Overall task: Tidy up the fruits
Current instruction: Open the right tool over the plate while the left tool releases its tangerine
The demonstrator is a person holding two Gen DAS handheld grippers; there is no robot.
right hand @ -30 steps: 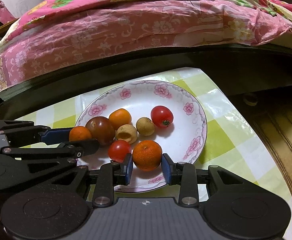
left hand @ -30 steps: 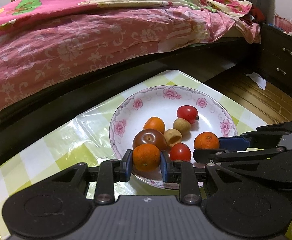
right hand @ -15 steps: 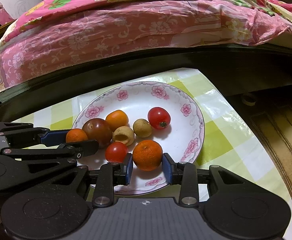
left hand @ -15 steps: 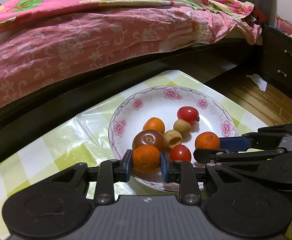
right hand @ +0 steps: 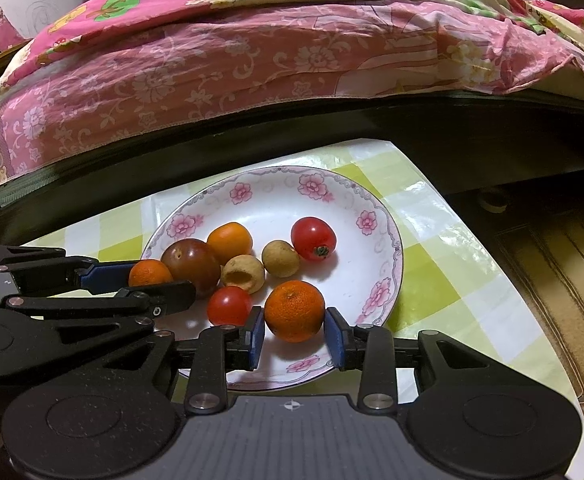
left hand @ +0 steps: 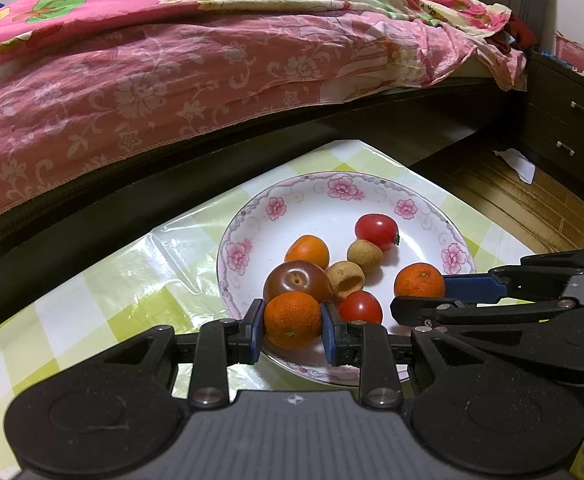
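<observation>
Nearest in the left wrist view: left gripper closed on first mandarin, blue pads pressed to both its sides, held over the near rim of the flowered plate. Nearest in the right wrist view: right gripper parted by a sliver around second mandarin, with thin gaps at either pad and the fruit sitting on the plate near its front edge.

Between the two mandarins, a small red tomato. Just behind the first mandarin and touching it, a dark brown-red tomato. Beside that, a tan fruit with a hollow top, then a round tan fruit. Farther back, a smooth orange fruit and a larger red tomato, stem end turned right.

Under the plate, a green-and-white checked tablecloth with glossy sheen. Beyond it, a dark bed frame topped by a pink floral bedcover. Far right, wooden floor and a dark nightstand.
</observation>
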